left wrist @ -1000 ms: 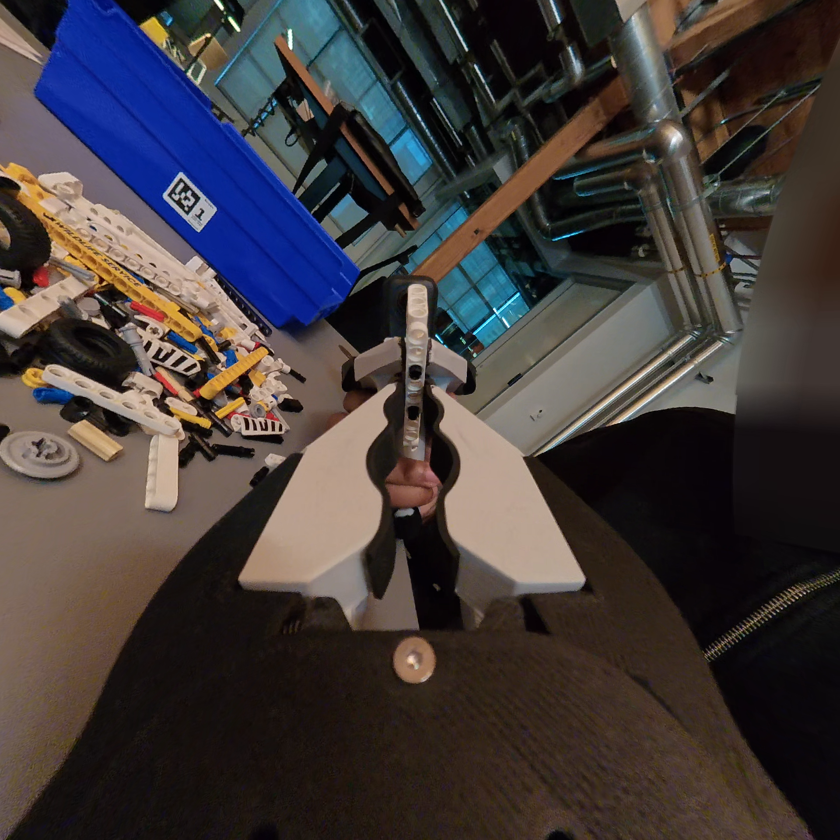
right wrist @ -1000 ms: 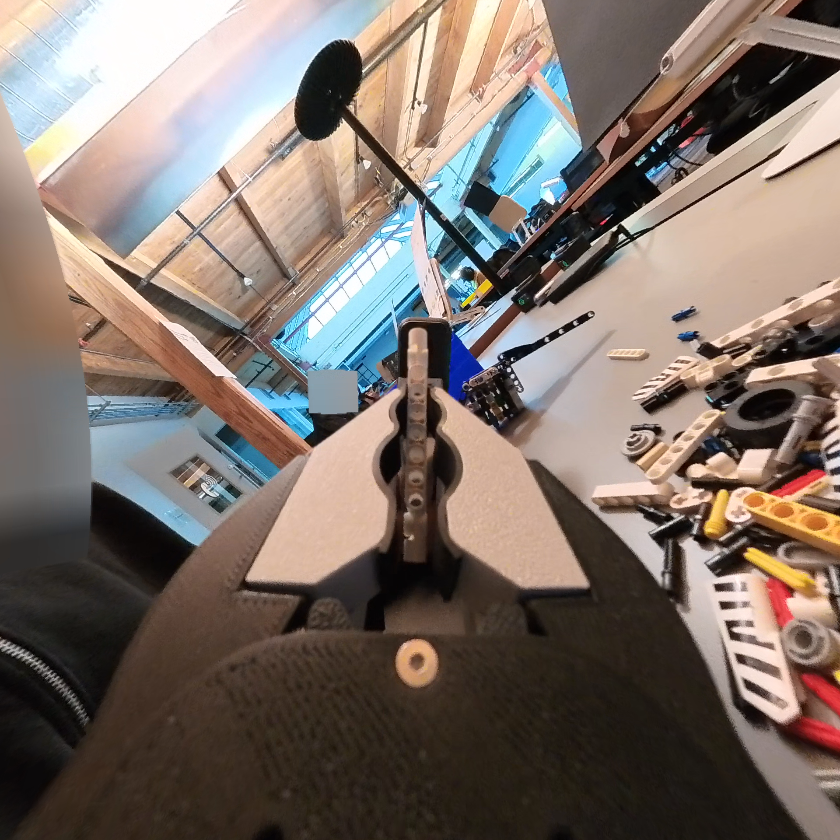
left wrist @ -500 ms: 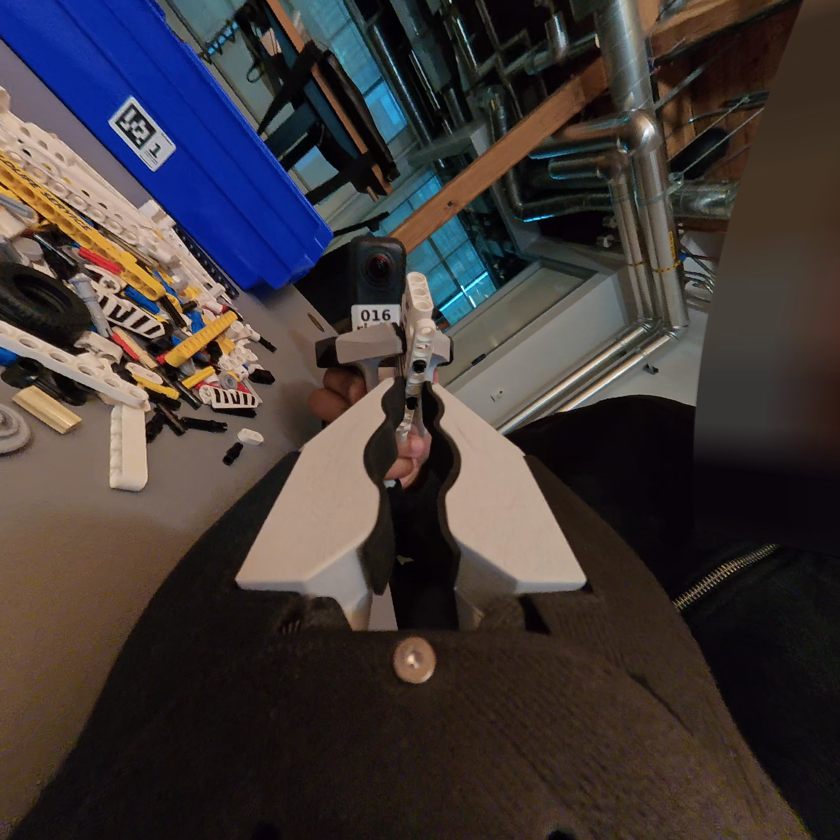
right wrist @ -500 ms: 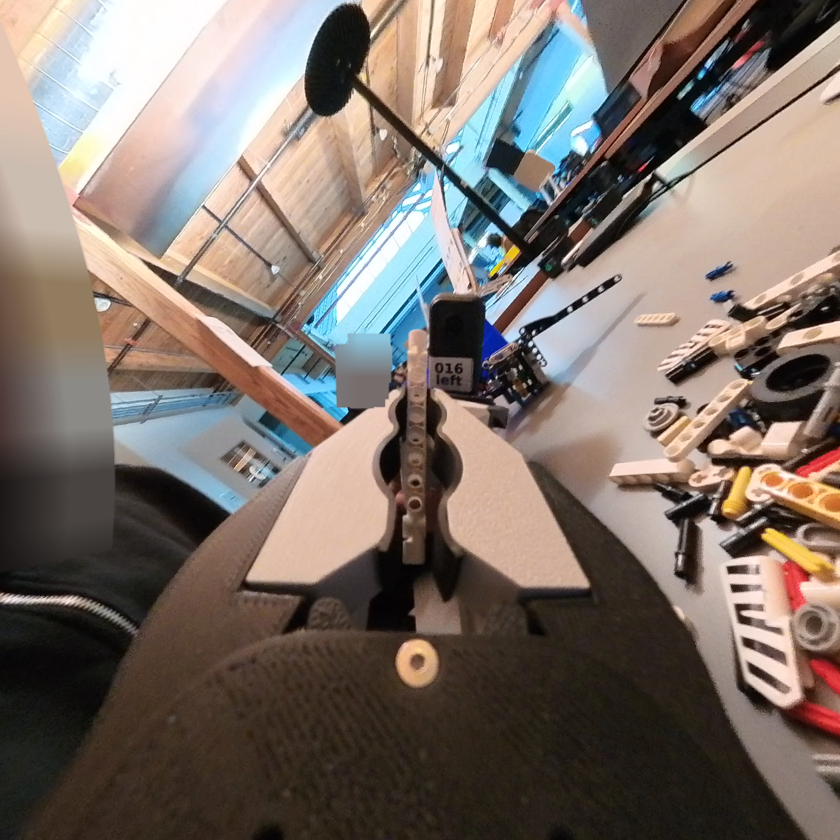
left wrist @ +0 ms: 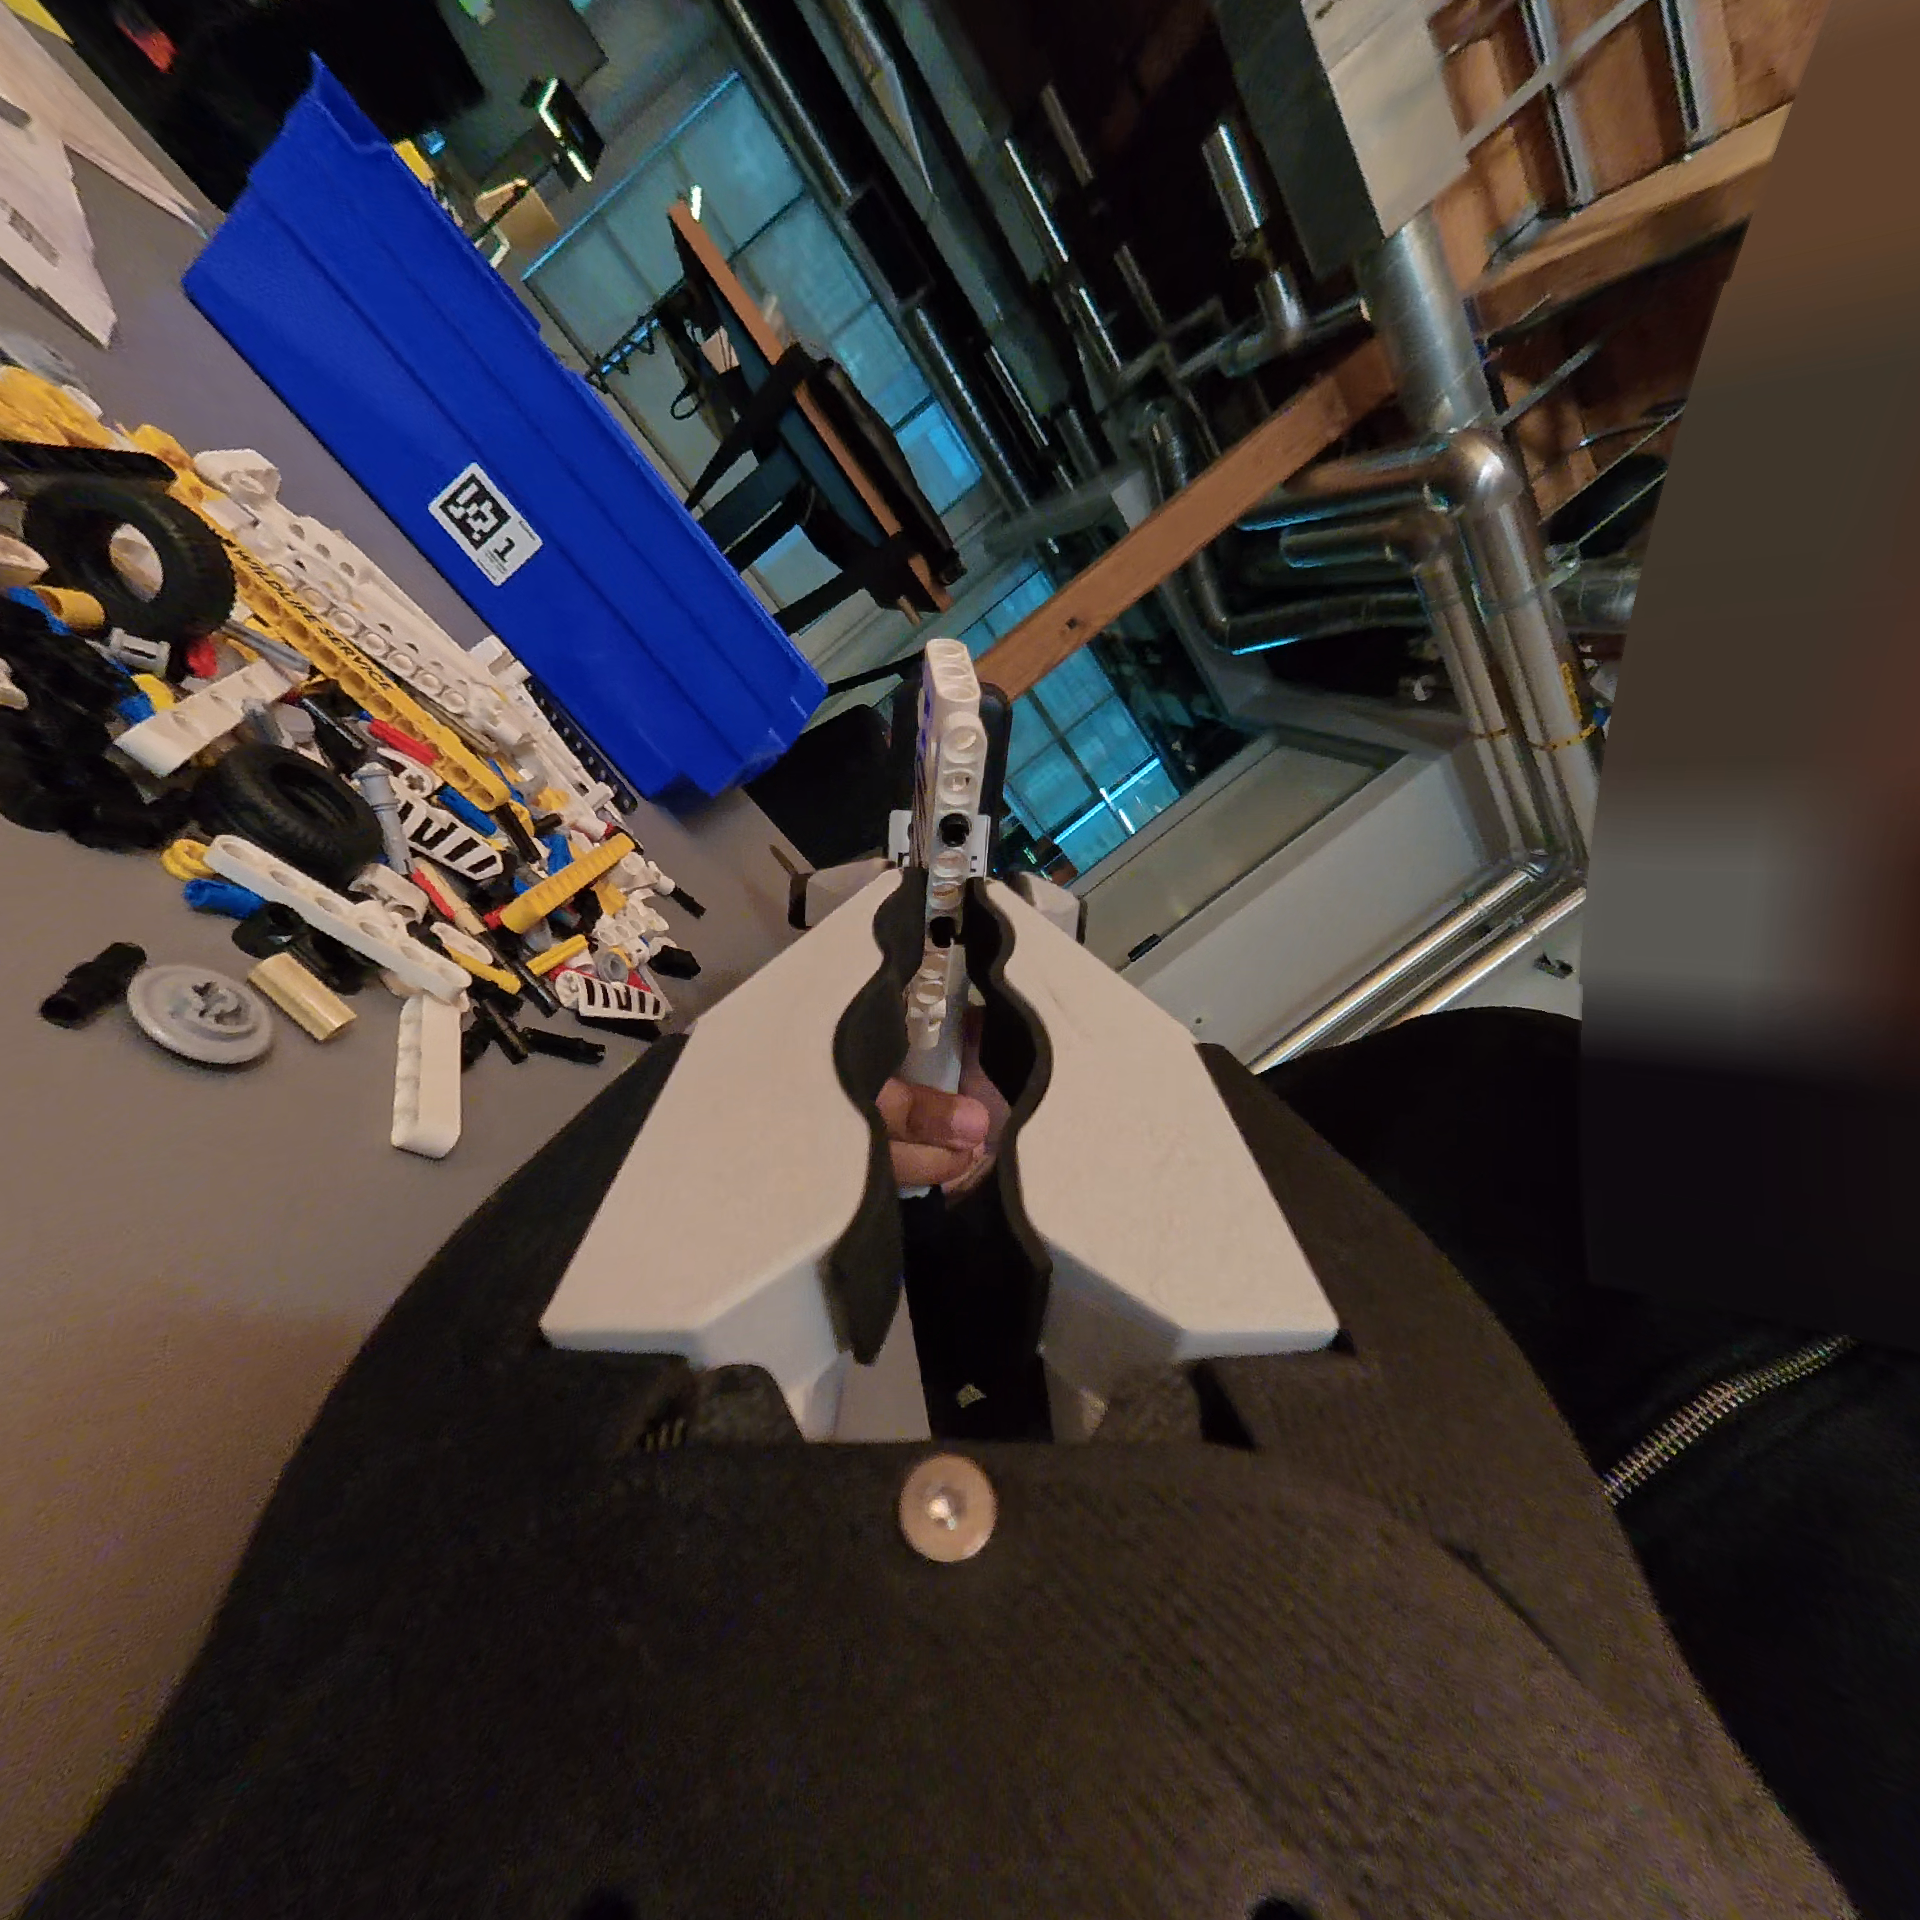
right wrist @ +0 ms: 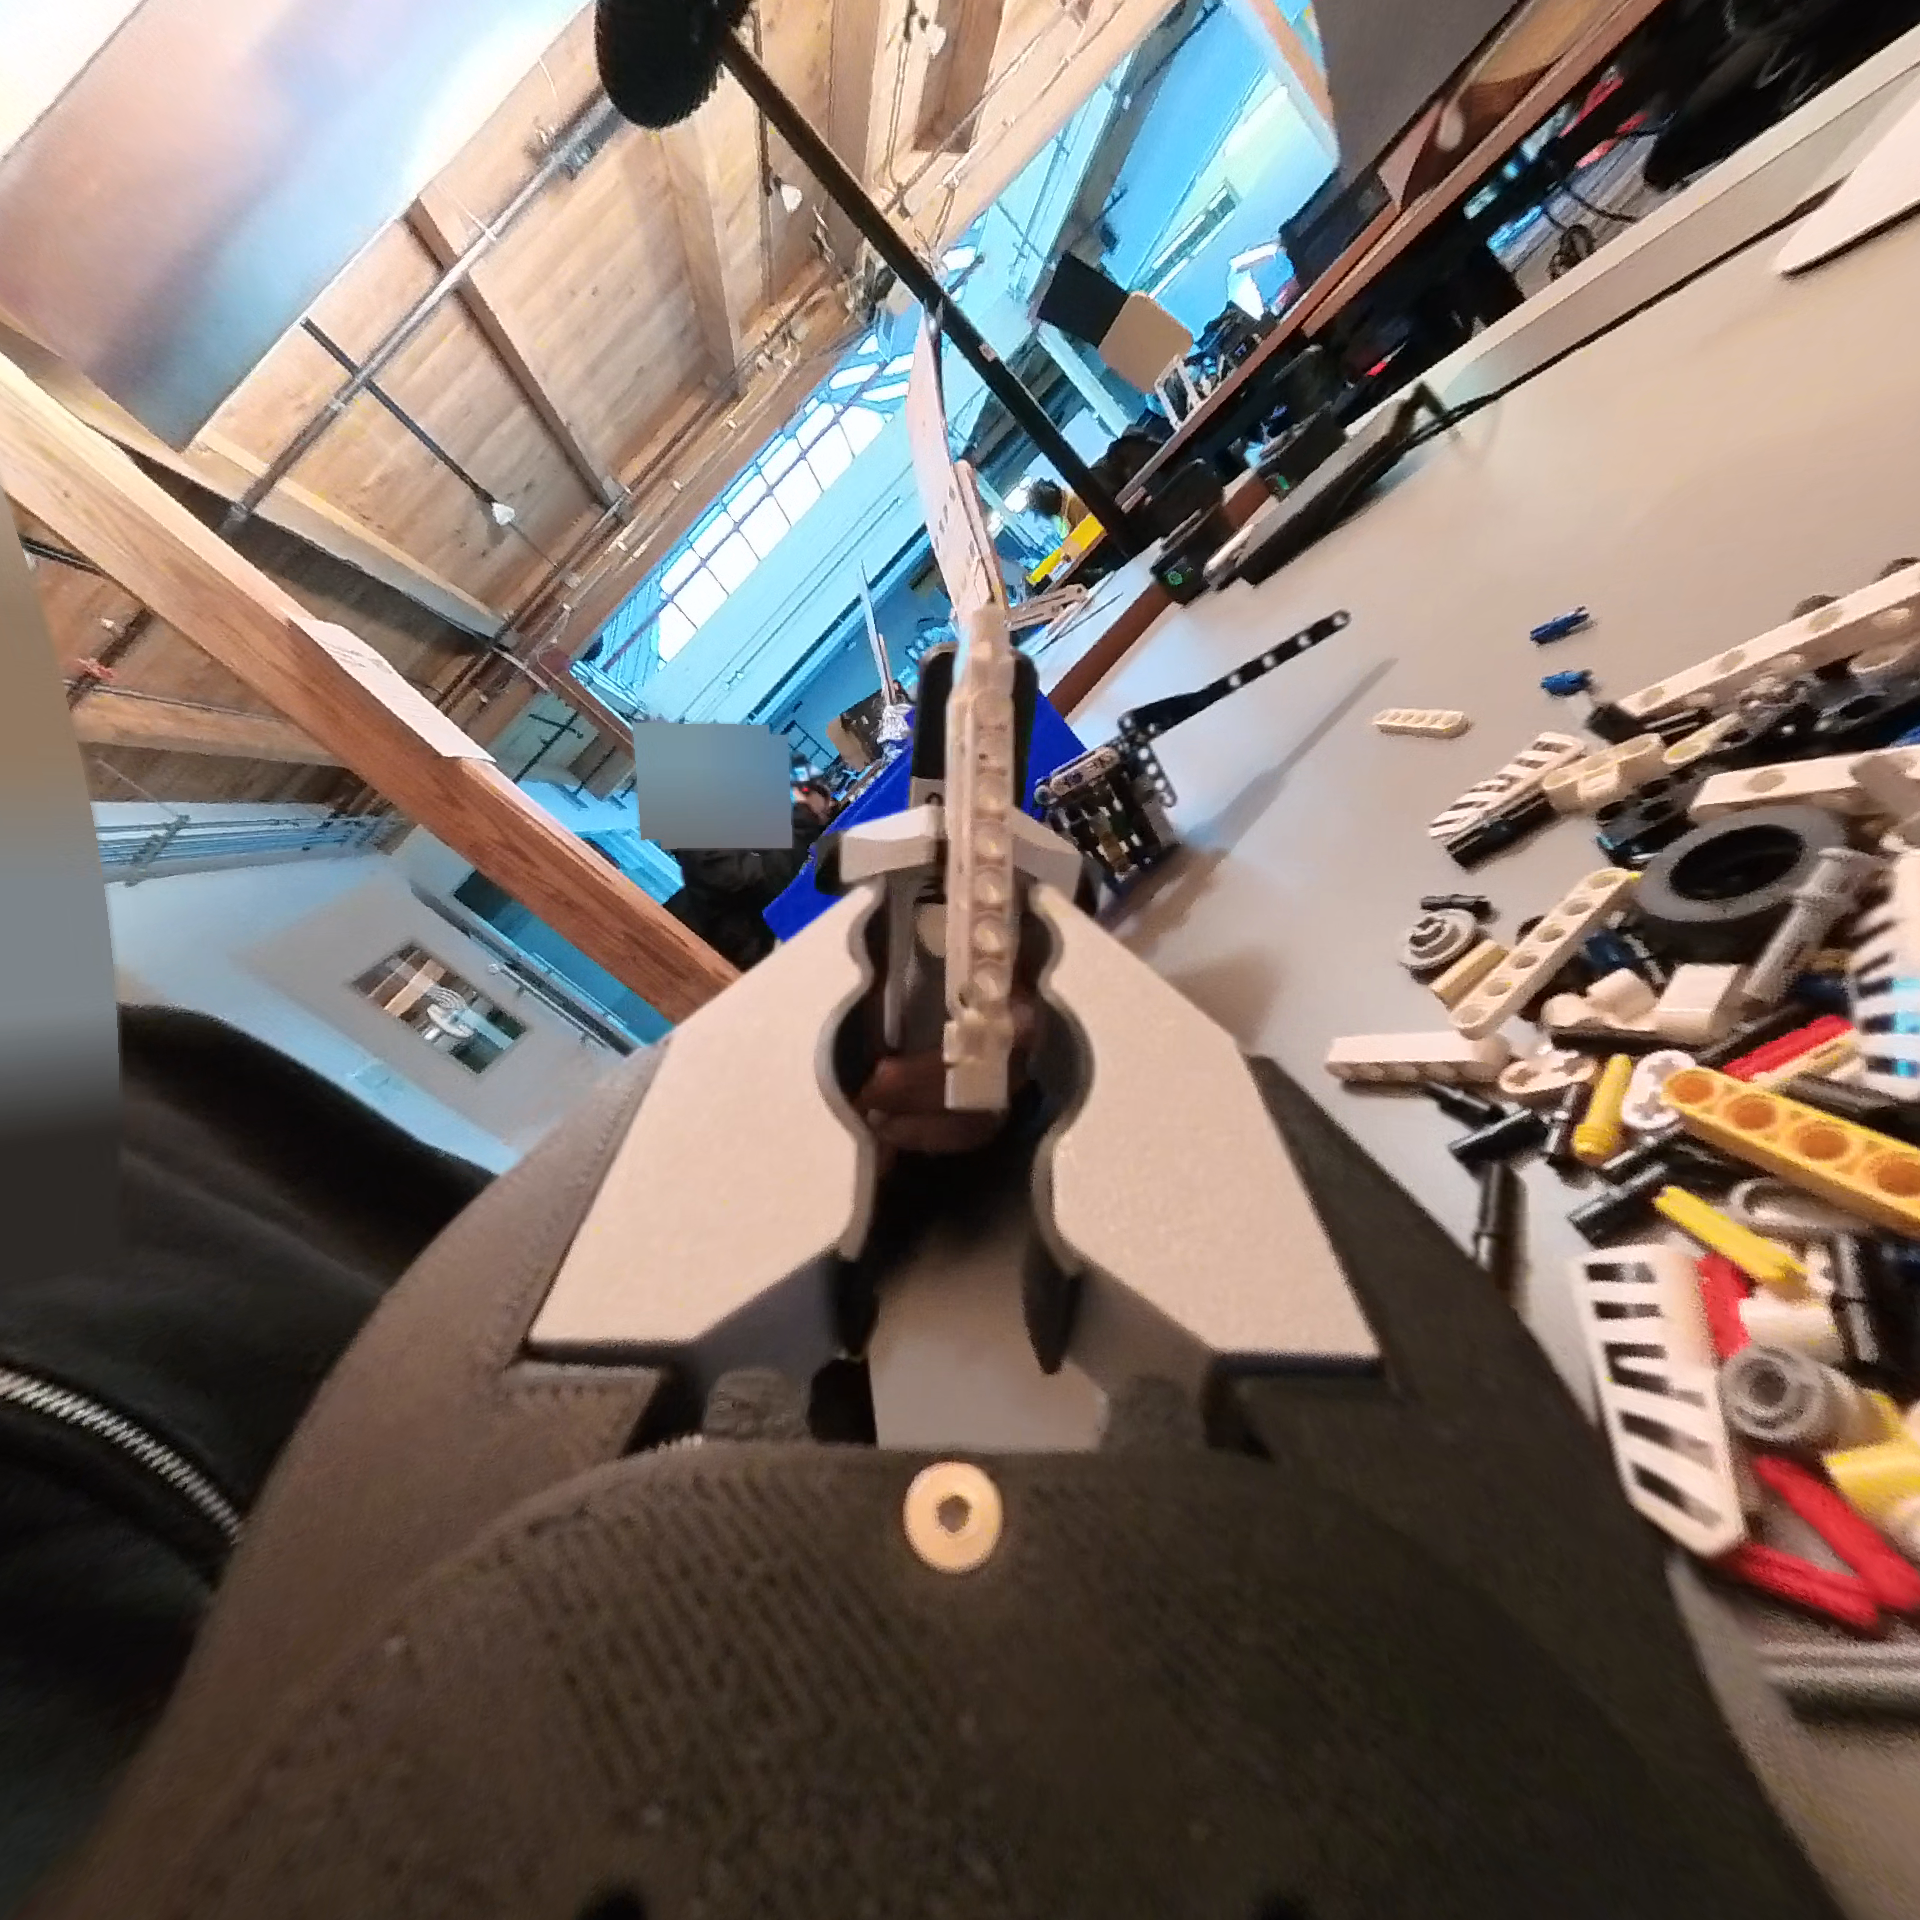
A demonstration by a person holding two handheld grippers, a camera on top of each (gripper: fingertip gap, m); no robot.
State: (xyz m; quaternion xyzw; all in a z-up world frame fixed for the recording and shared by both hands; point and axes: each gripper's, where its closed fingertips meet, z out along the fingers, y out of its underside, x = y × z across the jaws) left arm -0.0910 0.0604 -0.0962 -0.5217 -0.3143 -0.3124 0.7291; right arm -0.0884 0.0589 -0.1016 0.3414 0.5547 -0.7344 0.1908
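My left gripper (left wrist: pixel 940 920) is shut on a white perforated beam (left wrist: pixel 951 790), which stands up past its tips, above the grey table's (left wrist: pixel 156 1247) near edge. In the right wrist view the same beam (right wrist: pixel 982 883) stands between the spread jaws of my right gripper (right wrist: pixel 951 920). A plain gap shows on its left side, so the right gripper is open. The left gripper's fingers (right wrist: pixel 888 842) pinch the beam just beyond. The right gripper's grey fingers (left wrist: pixel 831 894) show behind the beam in the left wrist view. A hand shows under both.
A blue bin (left wrist: pixel 499 499) stands at the back of the table. A pile of loose building pieces (left wrist: pixel 312 790) with black tyres (left wrist: pixel 125 561) lies to the left, also in the right wrist view (right wrist: pixel 1714 987). A small black assembly (right wrist: pixel 1117 821) sits farther off. Only a small space, under 4 cm, lies between the two pairs of fingers.
Both grippers were shut on the white beam. My right gripper's jaws have now spread apart and let go of it; the left gripper still grips the beam.
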